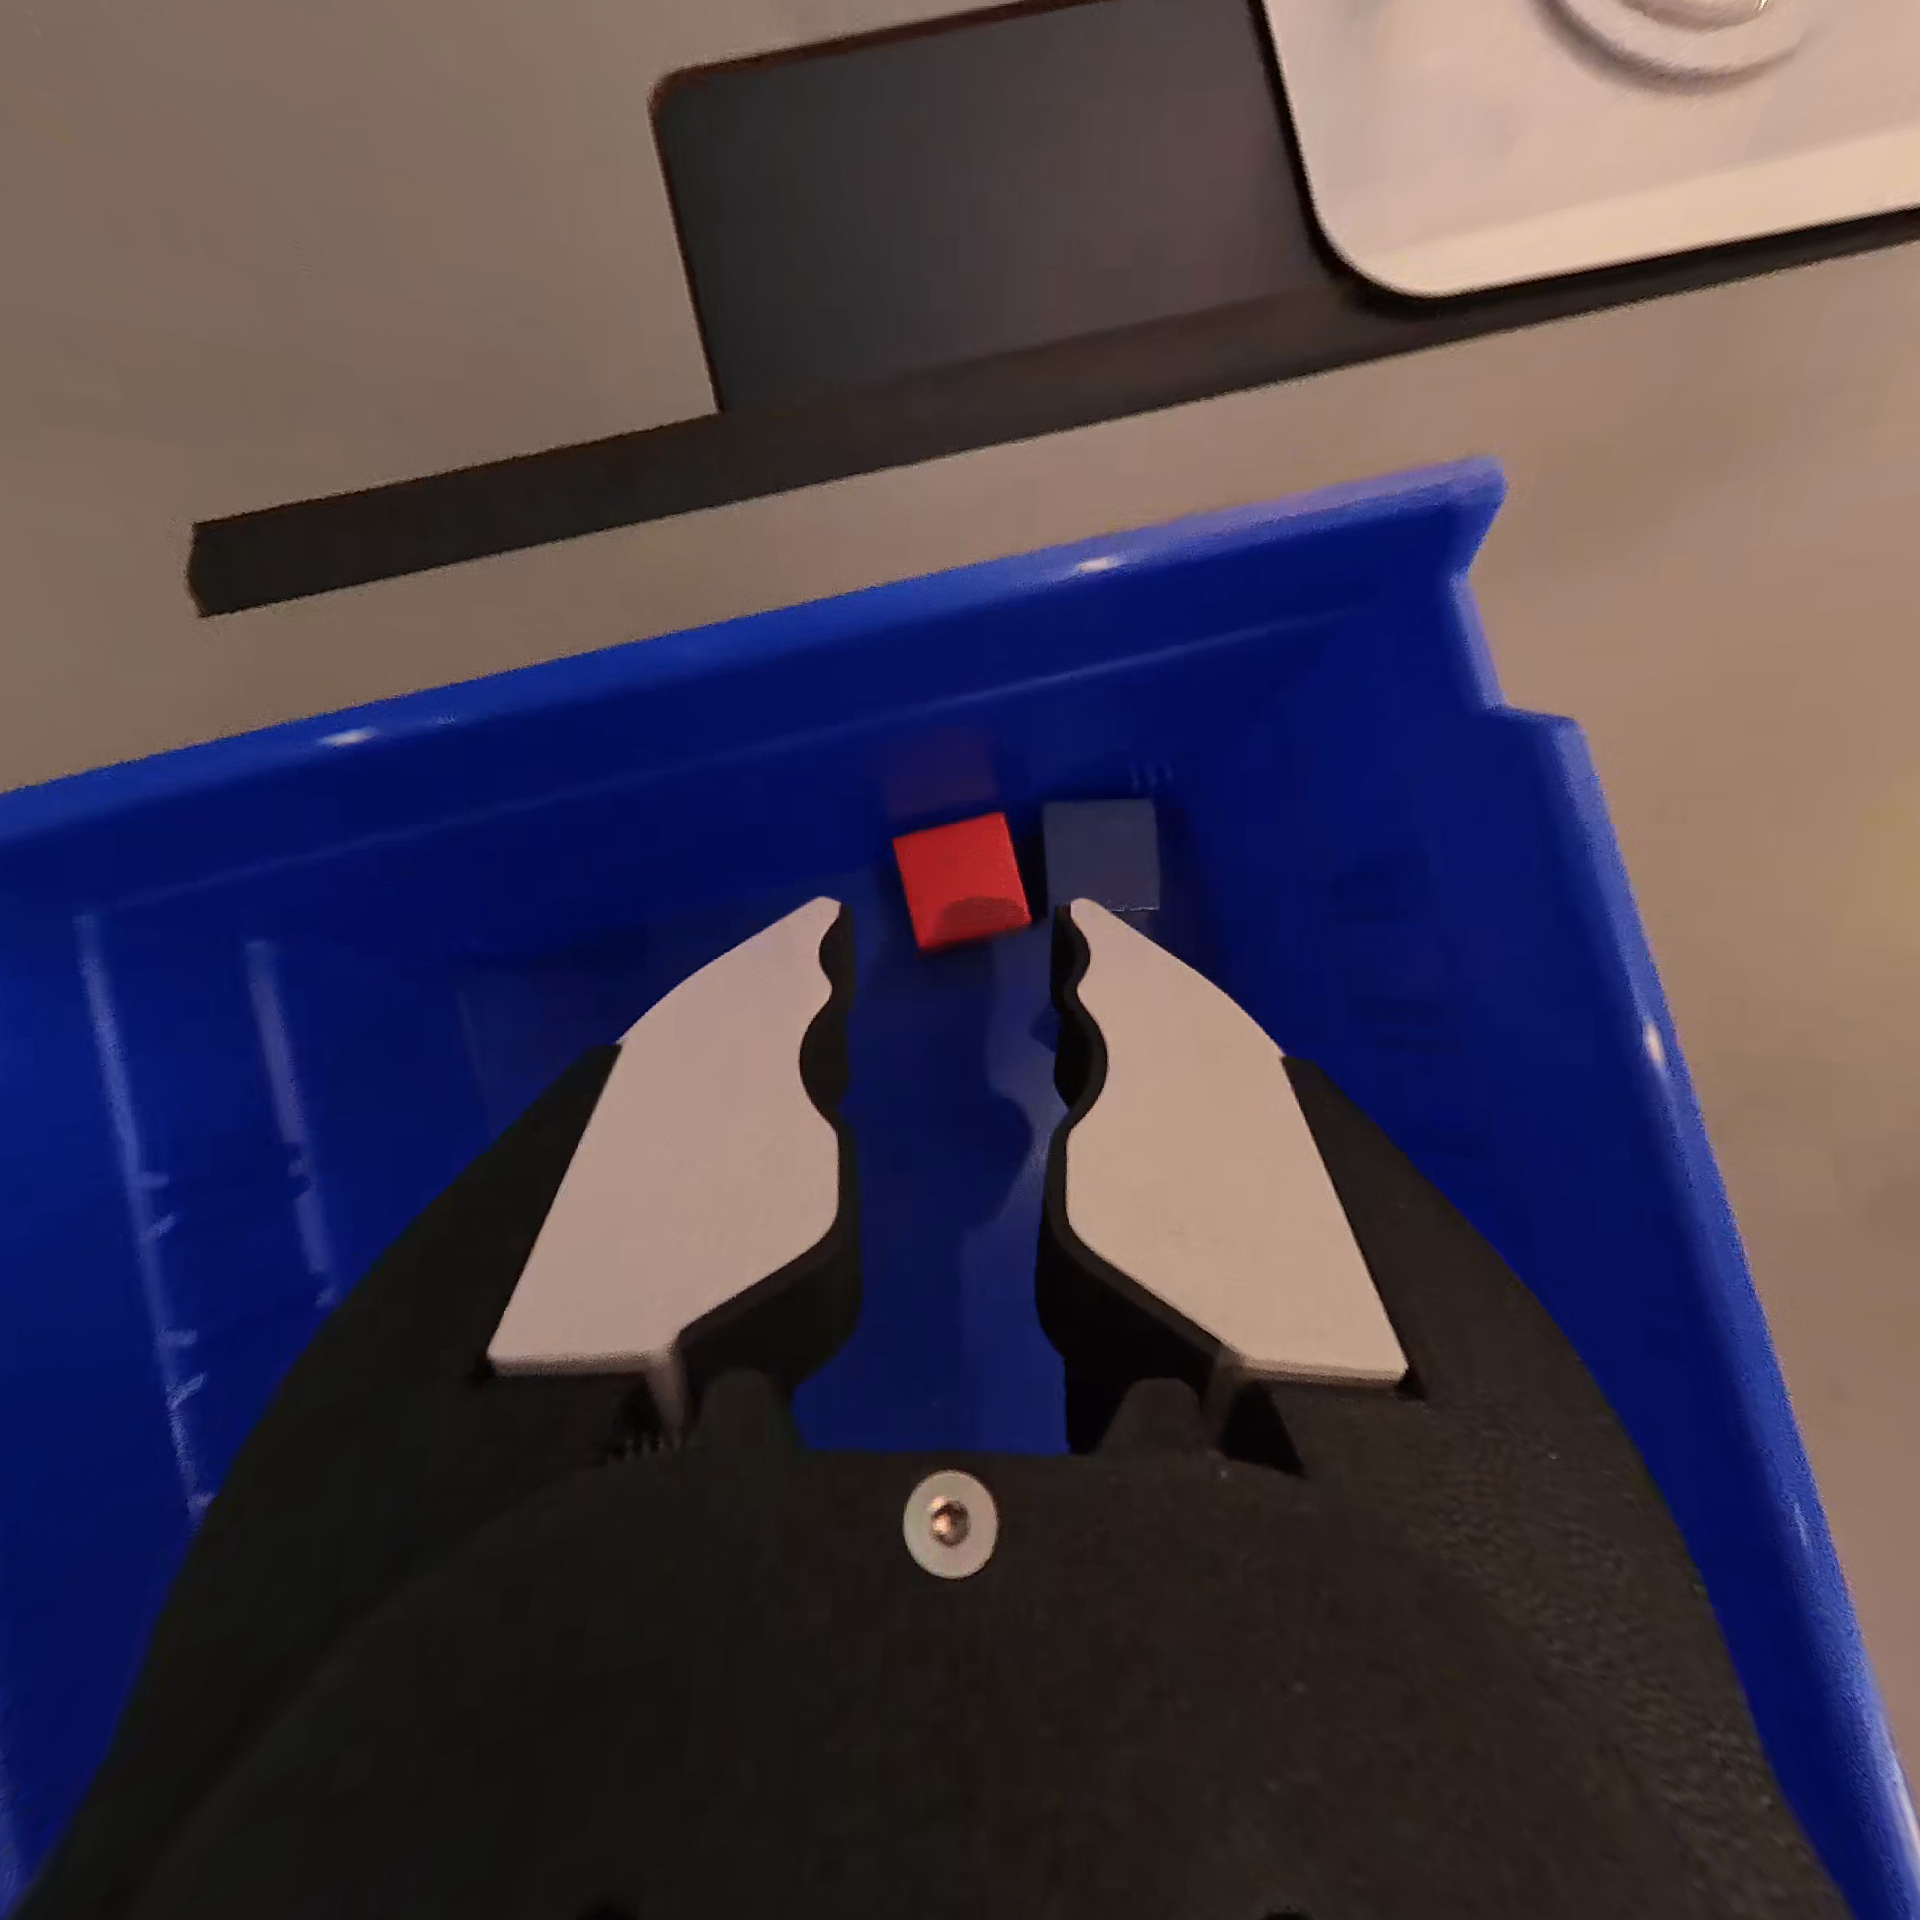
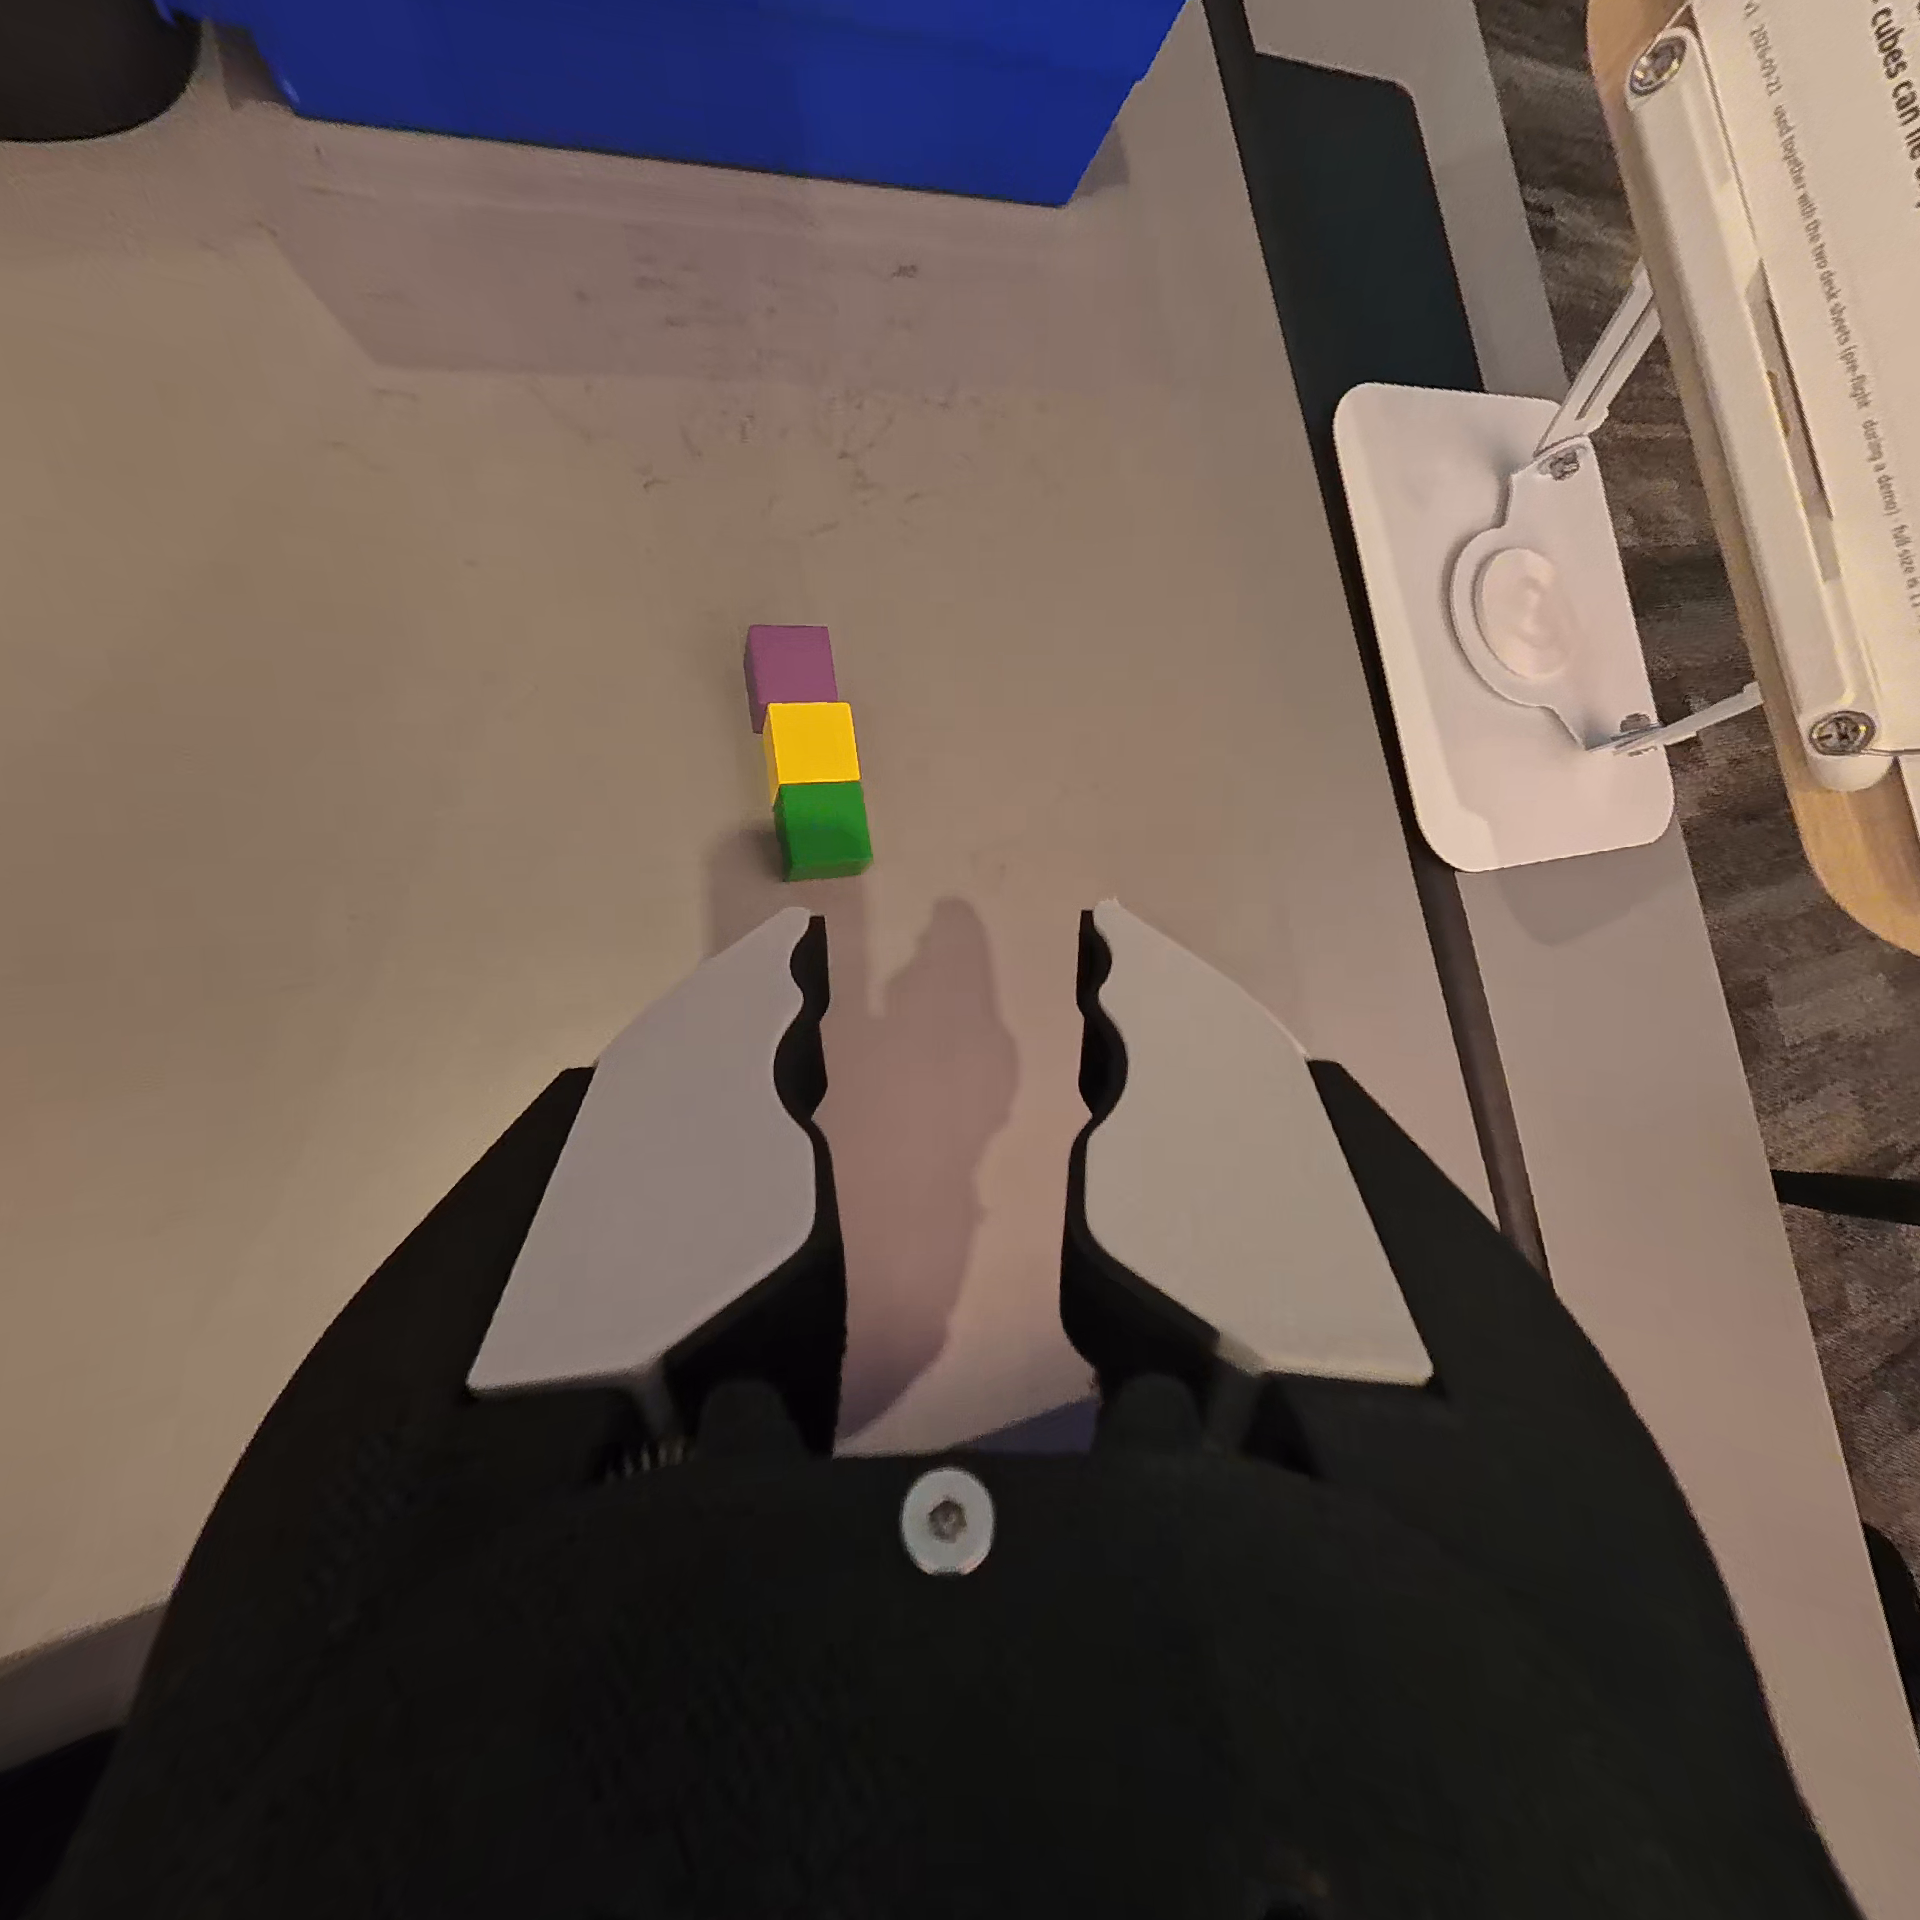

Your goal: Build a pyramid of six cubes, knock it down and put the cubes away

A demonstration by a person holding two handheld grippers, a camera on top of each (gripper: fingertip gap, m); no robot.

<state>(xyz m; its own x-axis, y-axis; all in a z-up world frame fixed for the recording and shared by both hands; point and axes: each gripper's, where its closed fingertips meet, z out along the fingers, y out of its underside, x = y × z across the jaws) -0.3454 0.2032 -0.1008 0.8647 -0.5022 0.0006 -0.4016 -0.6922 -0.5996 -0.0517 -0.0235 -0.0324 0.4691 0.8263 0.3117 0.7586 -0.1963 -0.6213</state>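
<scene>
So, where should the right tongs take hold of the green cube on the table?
Probably by the green cube on its two free side faces, coming down from above with the right tongs open. Its far face touches the yellow cube, so a front-to-back grip has no room there.

Printed black lettering runs along a white sheet (image 2: 1829, 343) clipped in a white stand (image 2: 1507, 623), far to the right of the right tongs (image 2: 951, 920) and beyond their tips. Nothing else in either view carries writing, numbers or brand marks.
</scene>
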